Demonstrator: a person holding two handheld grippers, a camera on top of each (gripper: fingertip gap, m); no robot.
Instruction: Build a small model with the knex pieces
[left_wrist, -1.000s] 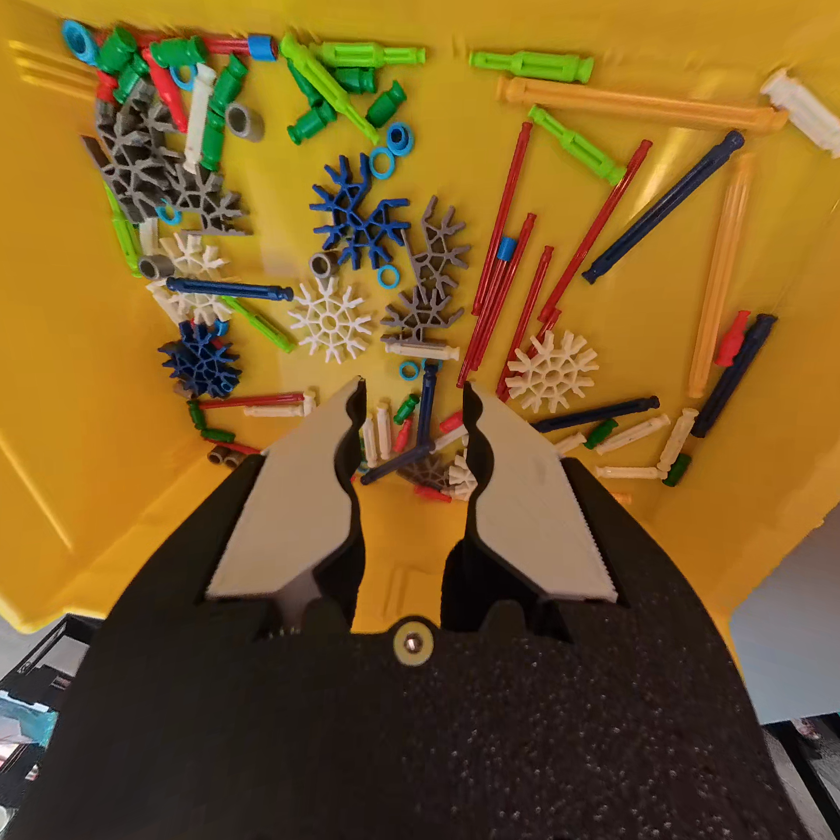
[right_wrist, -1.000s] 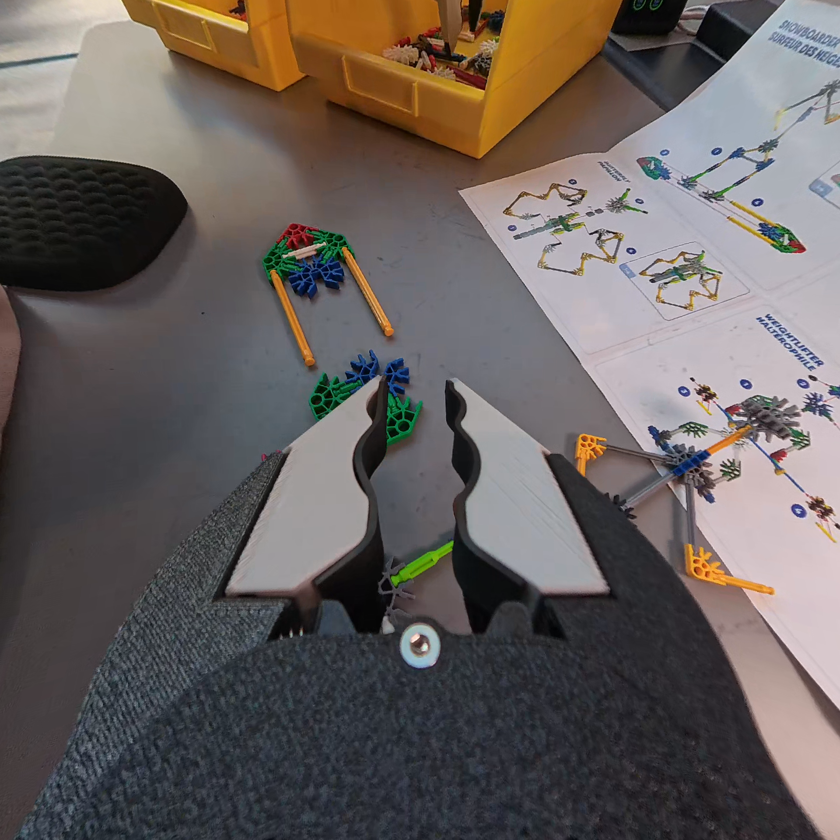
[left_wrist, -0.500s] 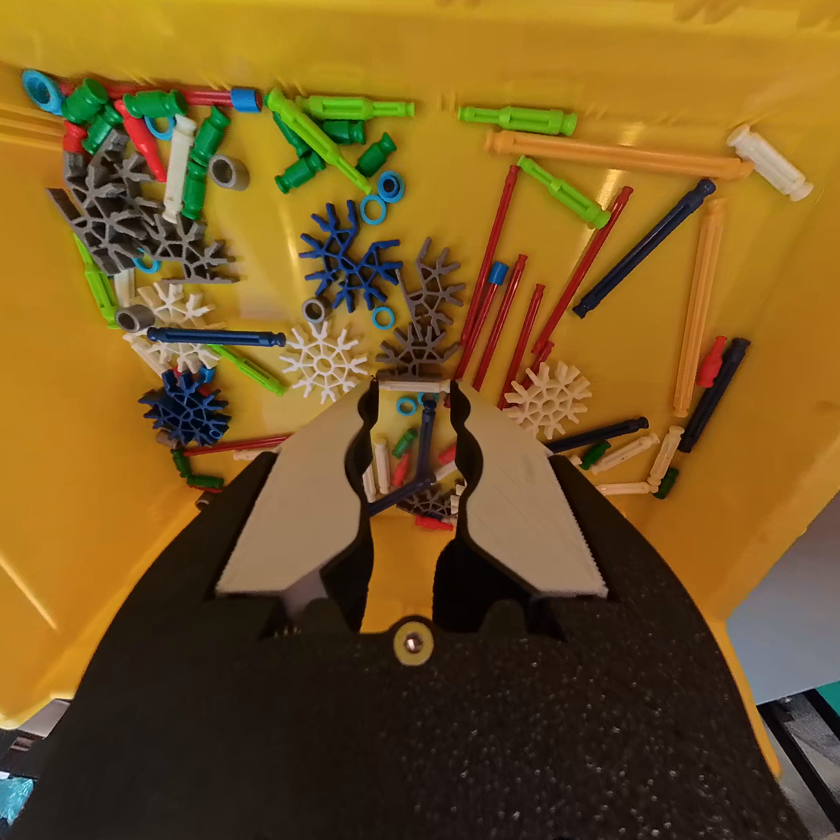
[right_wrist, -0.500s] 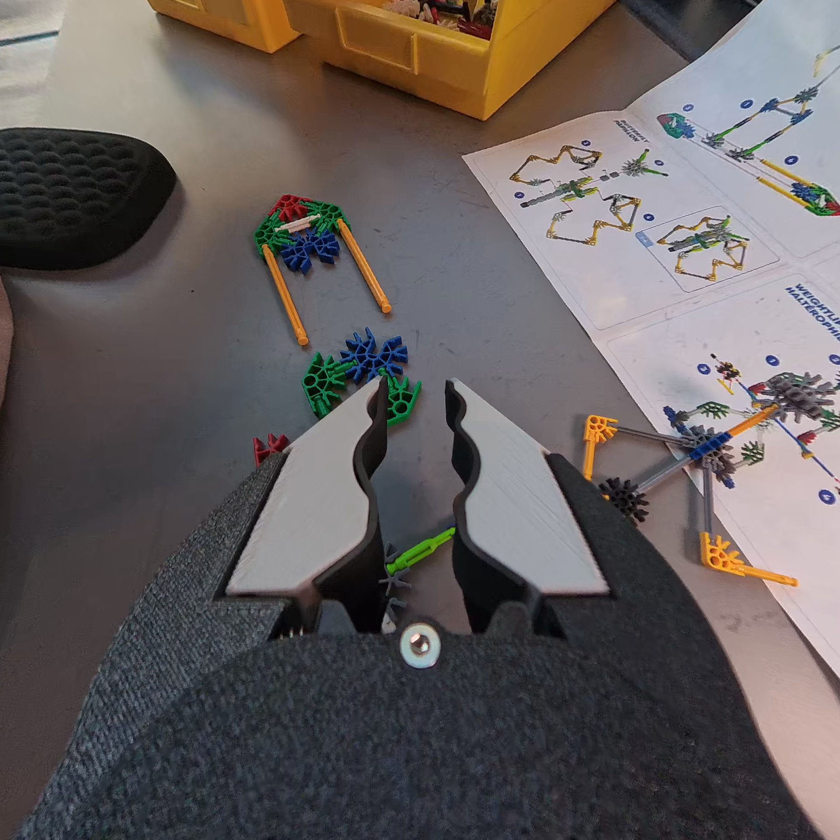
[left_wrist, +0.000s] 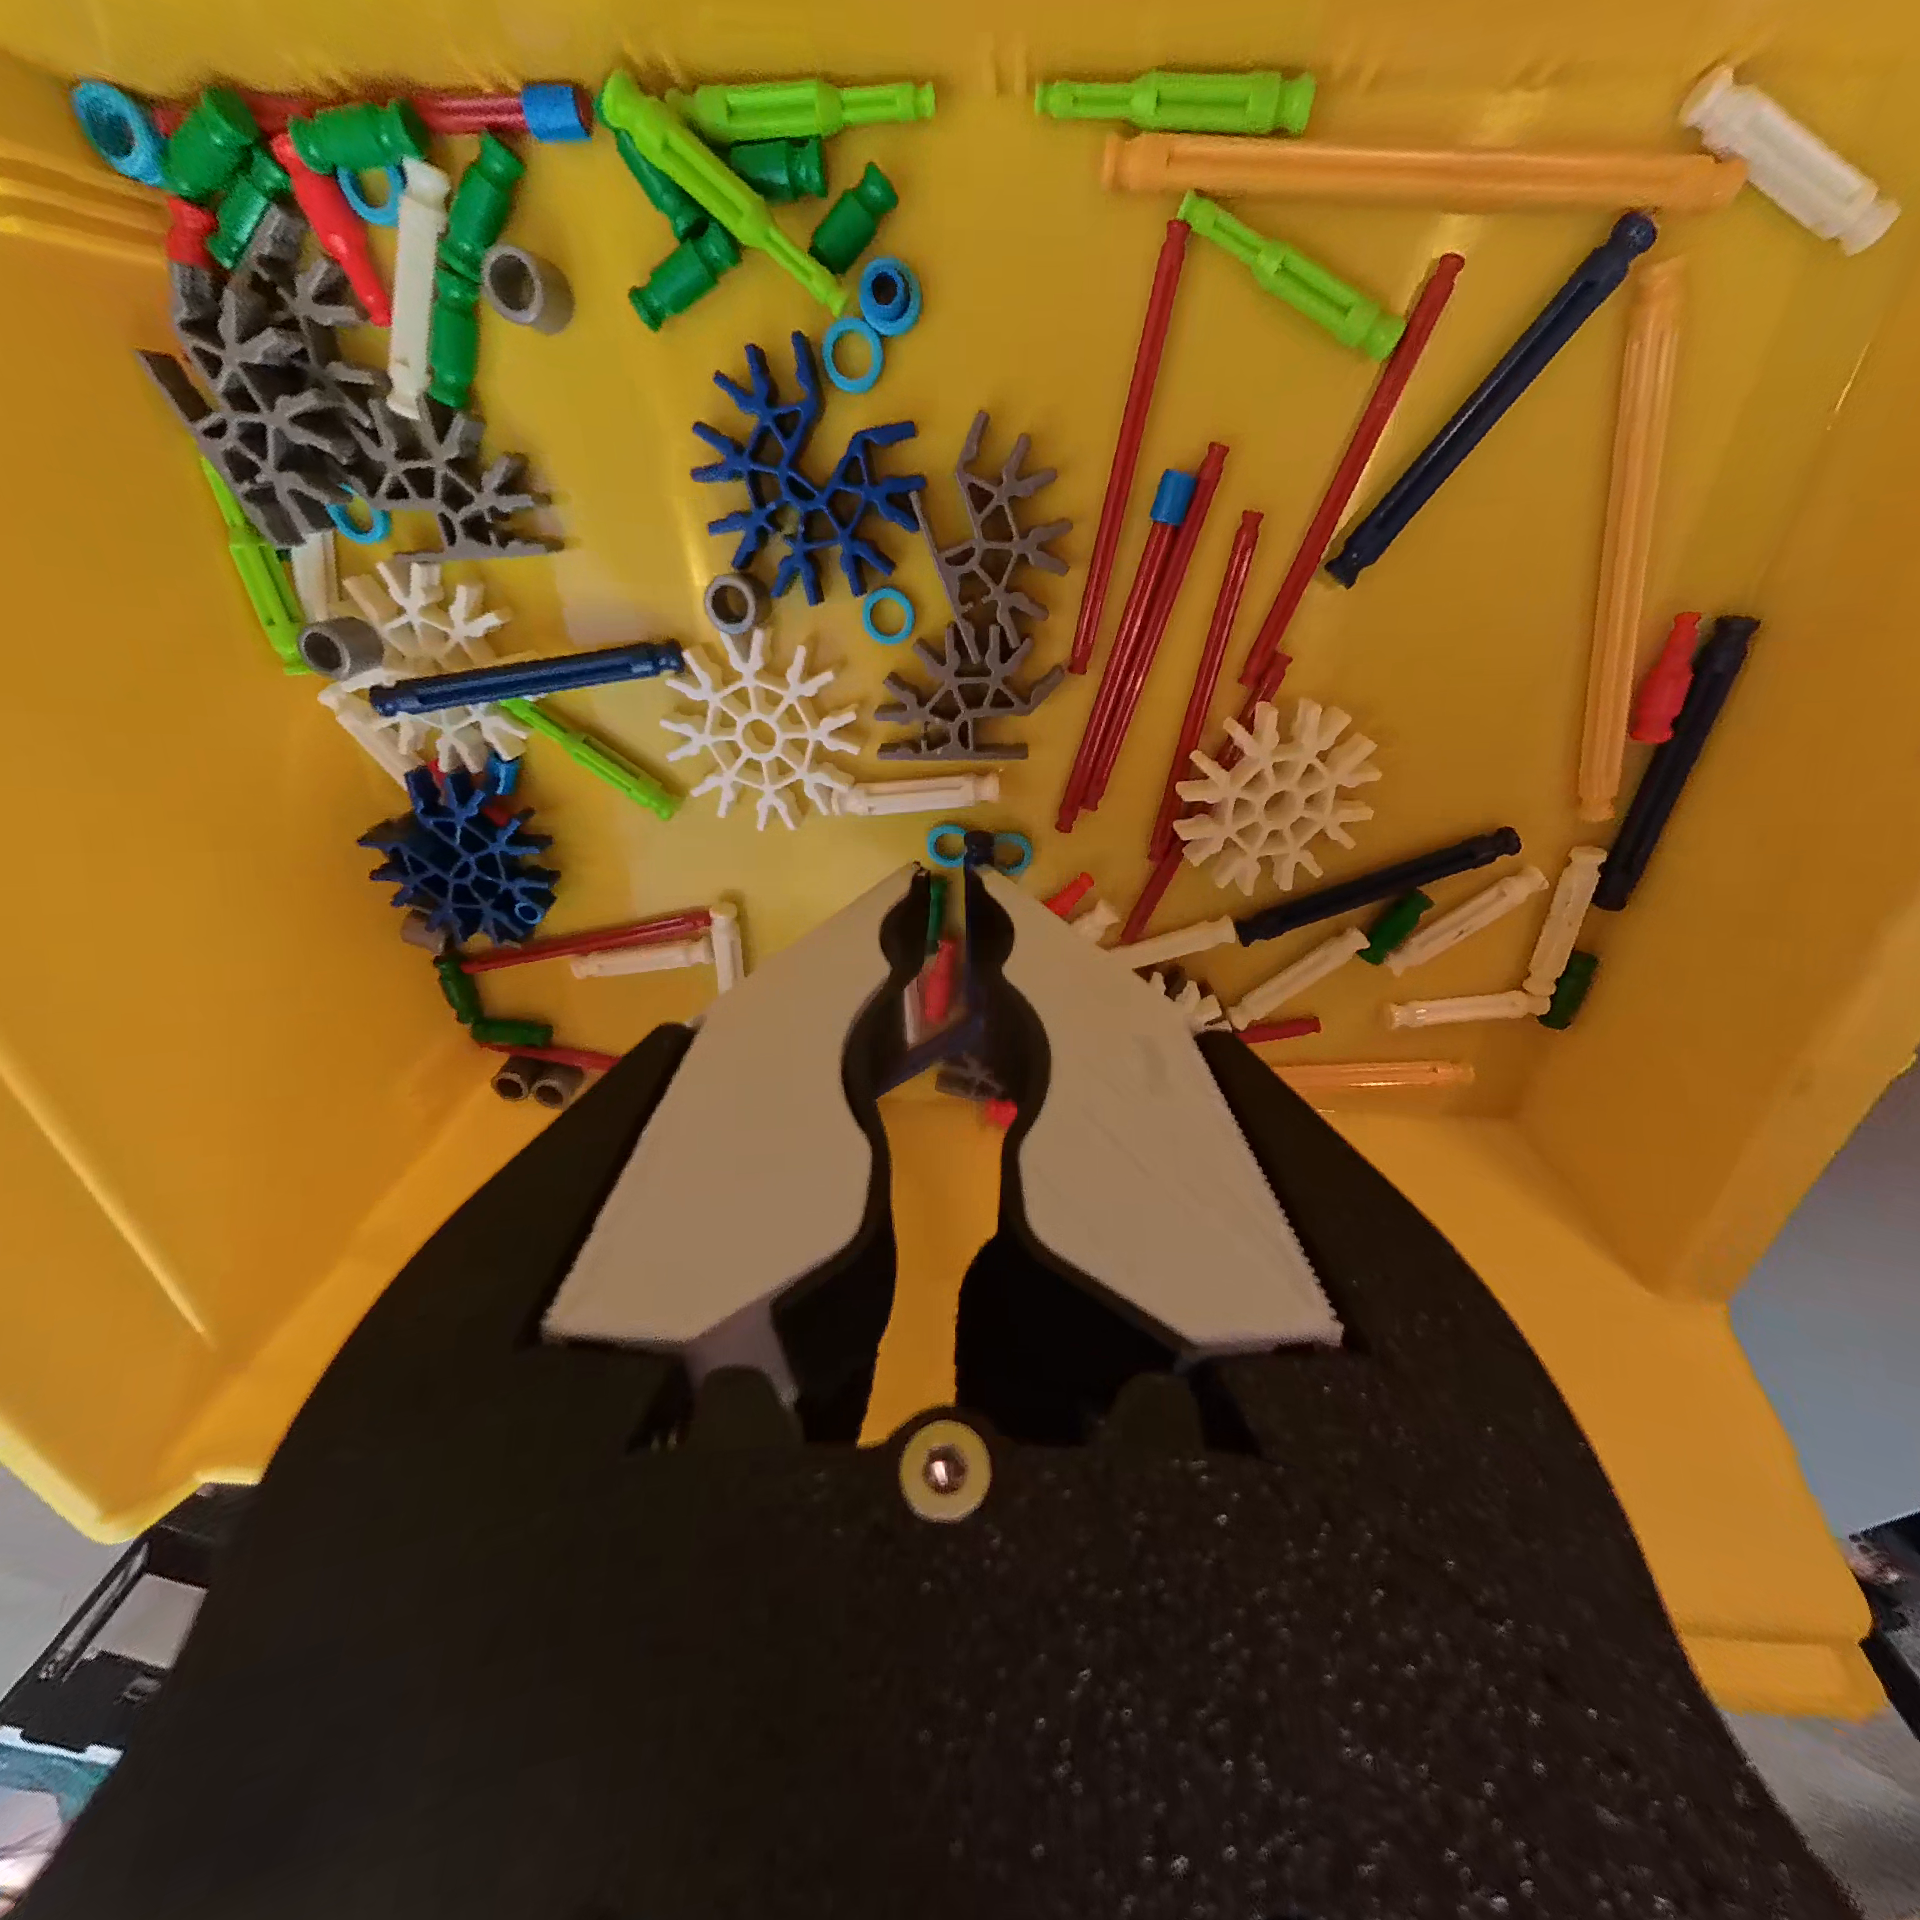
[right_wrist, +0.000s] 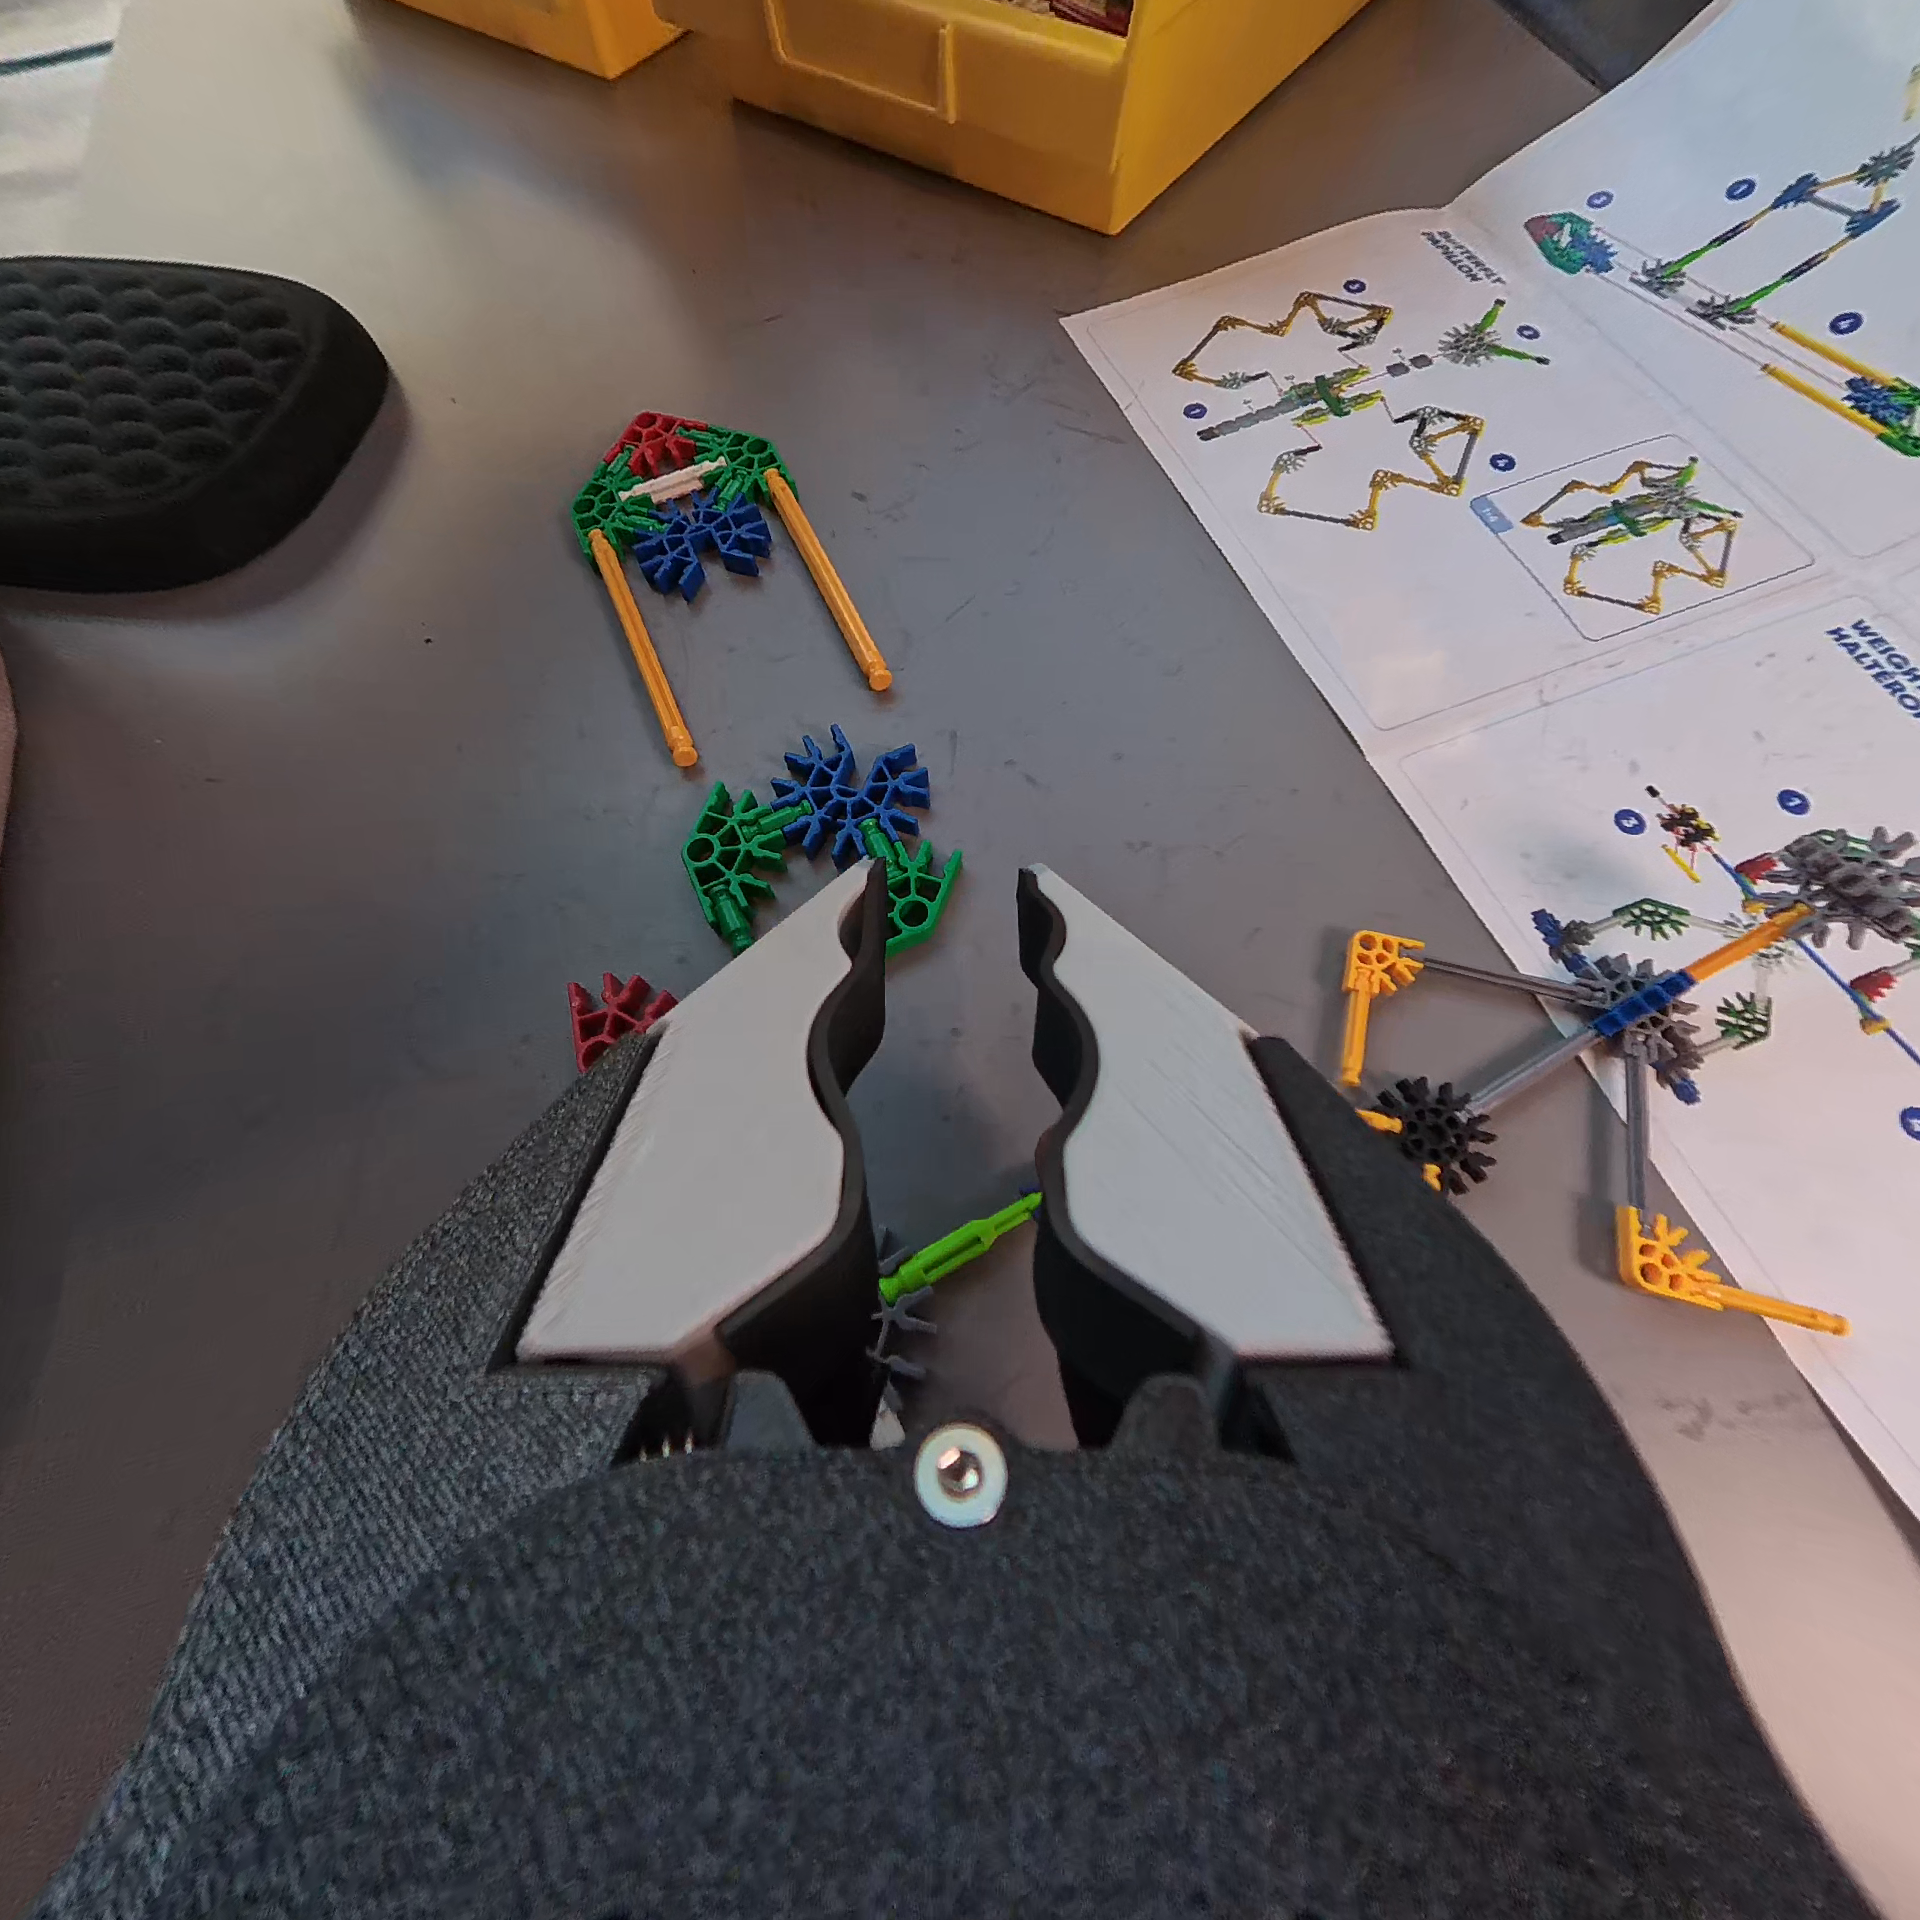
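A: Left gripper (left_wrist: 951, 883)?
B: Inside the yellow bin (left_wrist: 187, 1039), fingertips pinched on a dark blue rod (left_wrist: 971, 940) among loose rods and connectors

A: Right gripper (right_wrist: 951, 883)?
B: Fingers apart over the grey table (right_wrist: 312, 831), just beside a green-and-blue connector cluster (right_wrist: 821, 831); instruction sheet (right_wrist: 1558, 520) to its right

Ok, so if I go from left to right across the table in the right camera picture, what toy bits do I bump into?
black bumpy pad → dark red connector → green and blue connector cluster → black spiky wheel → yellow connector with a rod
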